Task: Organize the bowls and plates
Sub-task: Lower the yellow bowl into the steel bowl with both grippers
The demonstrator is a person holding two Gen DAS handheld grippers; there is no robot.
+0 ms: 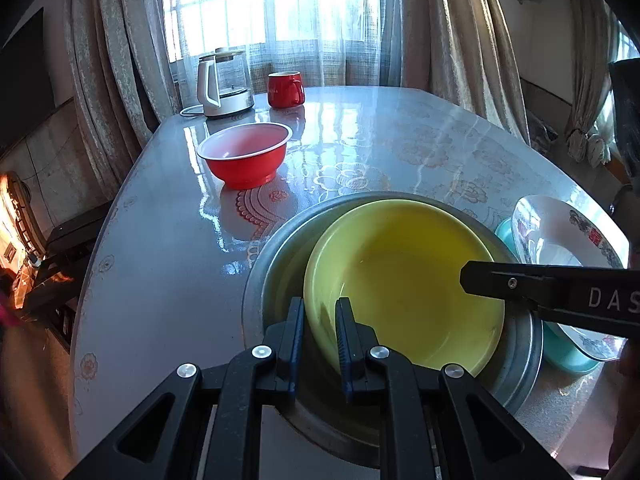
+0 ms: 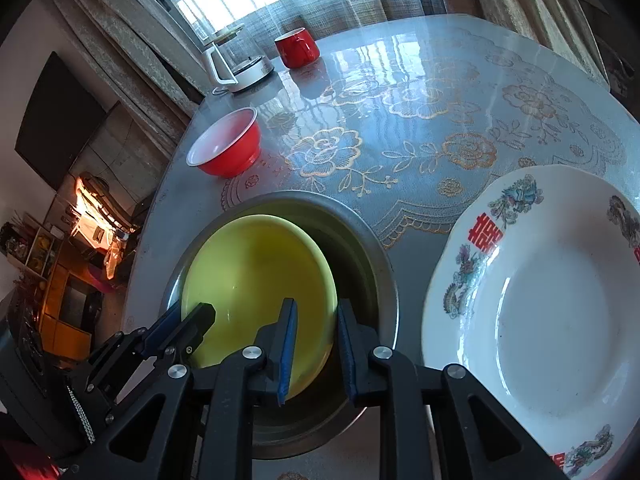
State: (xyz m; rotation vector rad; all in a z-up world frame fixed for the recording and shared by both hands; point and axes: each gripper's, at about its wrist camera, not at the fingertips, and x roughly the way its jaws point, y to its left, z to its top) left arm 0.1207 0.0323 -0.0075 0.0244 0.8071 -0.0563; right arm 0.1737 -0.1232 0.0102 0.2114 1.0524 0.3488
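Note:
A yellow bowl (image 1: 400, 272) (image 2: 256, 272) lies tilted inside a round metal basin (image 1: 256, 280) (image 2: 384, 272) on the table. My left gripper (image 1: 320, 320) (image 2: 188, 320) is shut on the bowl's near-left rim. My right gripper (image 2: 316, 320) straddles the bowl's opposite rim. There is a gap beside the thin edge, so its pads do not press on it. One of its fingers (image 1: 520, 284) reaches in from the right in the left wrist view. A white plate (image 2: 540, 320) (image 1: 560, 236) with red and green decoration lies right of the basin.
A red bowl (image 1: 244, 156) (image 2: 224, 148) stands upright farther back on the left. A red mug (image 1: 284, 90) (image 2: 296, 50) and a glass kettle (image 1: 224, 84) (image 2: 236, 64) stand at the far edge by the curtains. Something teal (image 1: 568, 356) lies under the white plate.

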